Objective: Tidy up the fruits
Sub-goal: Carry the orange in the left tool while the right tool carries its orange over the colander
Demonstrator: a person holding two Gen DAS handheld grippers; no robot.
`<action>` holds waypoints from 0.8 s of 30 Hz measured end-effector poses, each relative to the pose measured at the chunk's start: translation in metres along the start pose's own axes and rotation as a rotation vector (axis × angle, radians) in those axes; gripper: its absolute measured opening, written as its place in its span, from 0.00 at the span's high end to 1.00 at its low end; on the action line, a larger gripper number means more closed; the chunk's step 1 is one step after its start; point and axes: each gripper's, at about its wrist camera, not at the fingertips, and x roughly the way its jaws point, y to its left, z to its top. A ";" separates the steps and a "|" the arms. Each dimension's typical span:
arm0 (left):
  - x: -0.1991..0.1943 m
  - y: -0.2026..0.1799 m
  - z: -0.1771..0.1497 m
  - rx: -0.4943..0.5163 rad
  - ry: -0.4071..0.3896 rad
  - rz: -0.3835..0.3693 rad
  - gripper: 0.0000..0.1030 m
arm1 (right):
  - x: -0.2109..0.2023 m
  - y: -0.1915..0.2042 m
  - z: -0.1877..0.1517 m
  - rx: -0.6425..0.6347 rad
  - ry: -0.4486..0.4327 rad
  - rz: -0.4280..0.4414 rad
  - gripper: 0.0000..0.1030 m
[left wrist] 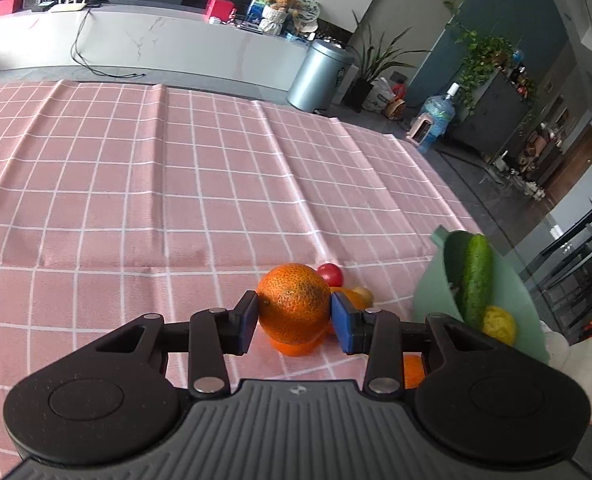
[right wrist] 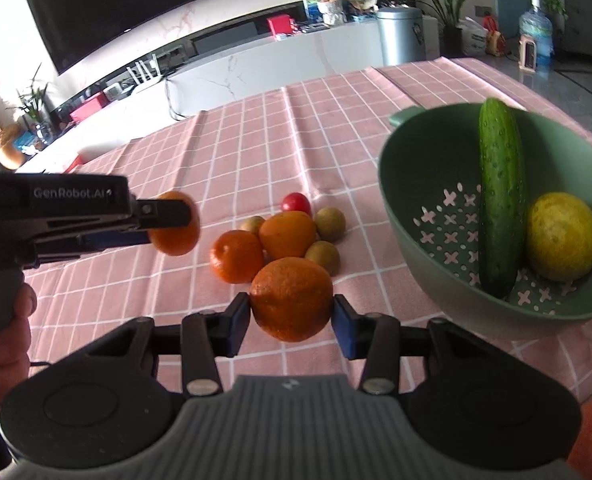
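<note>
My left gripper is shut on an orange and holds it above the pink checked cloth; it also shows in the right wrist view at left. My right gripper is shut on another orange above the cloth. On the cloth lies a pile: an orange, a persimmon-like orange fruit, a red tomato and three small brown-green fruits. A green colander at right holds a cucumber and a lemon.
The pink checked tablecloth covers the table; its far edge and right edge drop to the floor. A grey bin, plants and a water bottle stand beyond the table. The colander also shows at right in the left wrist view.
</note>
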 end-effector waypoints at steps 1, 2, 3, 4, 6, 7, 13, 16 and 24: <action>-0.005 -0.006 -0.001 0.005 -0.005 -0.016 0.57 | -0.006 0.000 0.000 -0.014 -0.005 0.004 0.60; -0.008 -0.011 0.000 0.010 -0.010 -0.033 0.57 | -0.012 0.000 -0.001 -0.024 -0.009 0.007 0.60; -0.012 -0.017 0.000 0.017 -0.015 -0.056 0.57 | -0.018 -0.001 0.000 -0.028 -0.012 0.011 0.60; -0.014 -0.024 0.000 0.024 -0.021 -0.081 0.57 | -0.025 -0.003 0.000 -0.027 -0.018 0.018 0.61; -0.018 -0.036 0.001 0.035 -0.036 -0.128 0.57 | -0.039 -0.008 0.003 -0.026 -0.036 0.026 0.61; -0.019 -0.042 0.002 0.040 -0.038 -0.150 0.57 | -0.047 -0.011 0.005 -0.029 -0.047 0.026 0.61; -0.018 -0.088 0.001 0.104 -0.030 -0.195 0.57 | -0.084 -0.034 0.020 -0.066 -0.108 -0.032 0.61; -0.011 -0.109 0.000 0.143 -0.019 -0.209 0.57 | -0.093 -0.051 0.028 -0.090 -0.115 -0.061 0.61; 0.017 -0.157 0.006 0.255 0.076 -0.149 0.57 | -0.090 -0.094 0.048 -0.165 -0.055 -0.100 0.61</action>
